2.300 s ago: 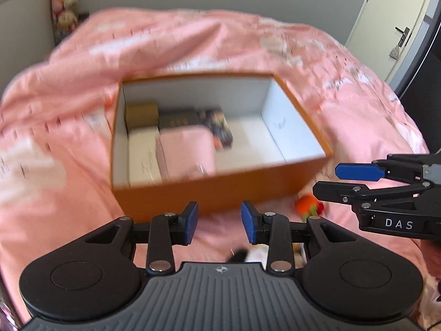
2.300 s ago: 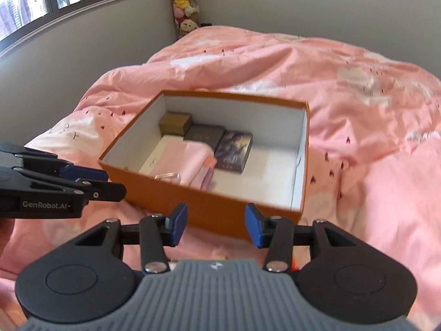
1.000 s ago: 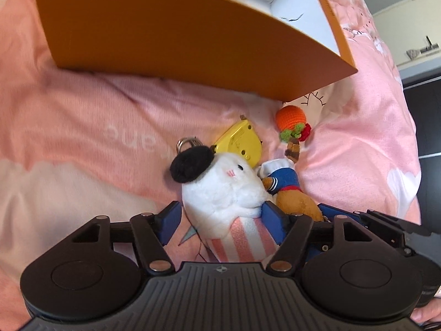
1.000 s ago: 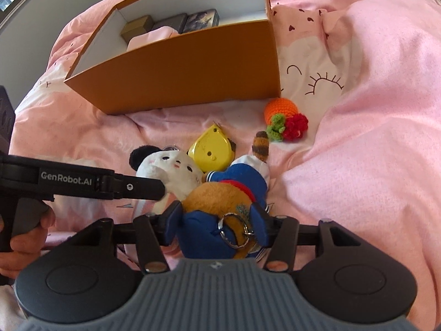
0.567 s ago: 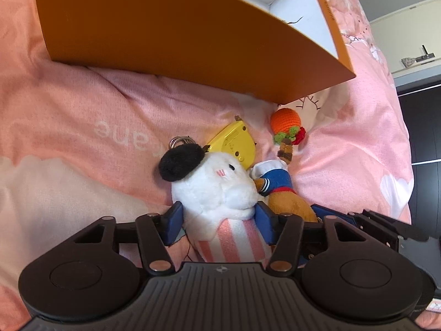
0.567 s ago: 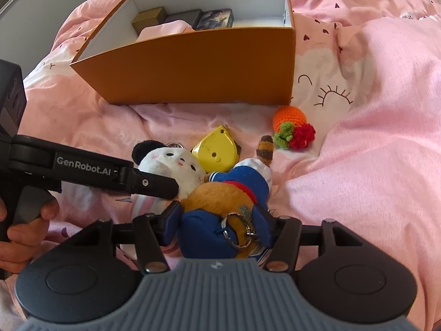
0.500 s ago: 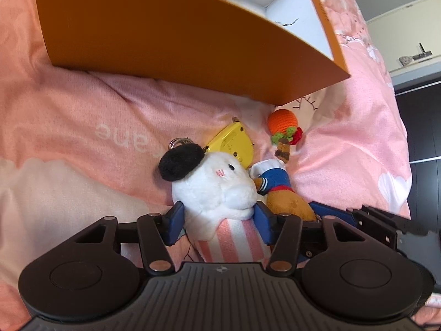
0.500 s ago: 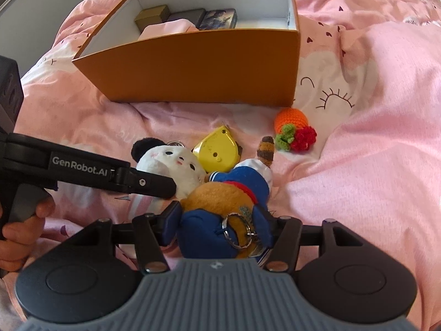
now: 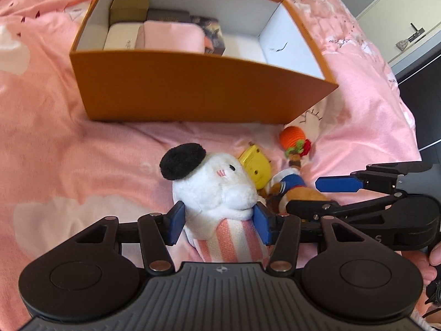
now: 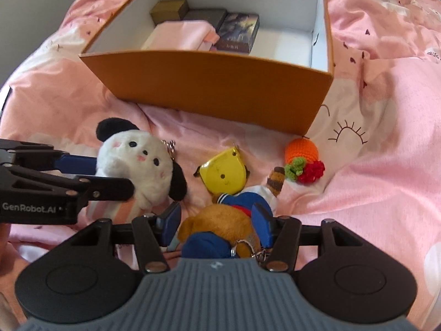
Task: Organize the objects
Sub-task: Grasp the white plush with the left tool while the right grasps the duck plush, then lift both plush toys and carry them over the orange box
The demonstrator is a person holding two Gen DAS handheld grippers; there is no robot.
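Currently mid-task, two pickups in hand. Left gripper (image 9: 217, 222) has its blue pads pressed into the white plush puppy (image 9: 212, 190), at the neck above its pink-striped body; the jaws have just been closing onto it, and the toy appears lifted slightly off the pink duvet (image 9: 55, 149). Right gripper (image 10: 217, 224) is clamped on the brown plush in the blue sailor outfit (image 10: 220, 220), metal keyring showing near its right pad; that toy looks still low on the duvet.

Left on the bedding, just beyond the held toys: yellow chick-shaped trinket (image 10: 223, 175), lying loose, and a crocheted orange fruit with green and red trim (image 10: 301, 155), near the box's front right corner.

Farther out, the orange cardboard box (image 9: 193, 91) sits open on the bed. Already packed at its left end: gold box (image 10: 169, 9), dark grey box (image 10: 205, 16), illustrated card box (image 10: 239, 31), folded pink cloth (image 10: 179, 37), white box (image 9: 120, 37) under or beside the cloth. Right half of the box floor is bare, so room for all four toys.

Estimate: boxes and cloth done, four soft items remaining, two of them gripped.

Readable text: "GenRobot.AI" on the left gripper's side as seen from the right wrist. The card box has small print, illegible. Duvet lettering partly visible, not readable.
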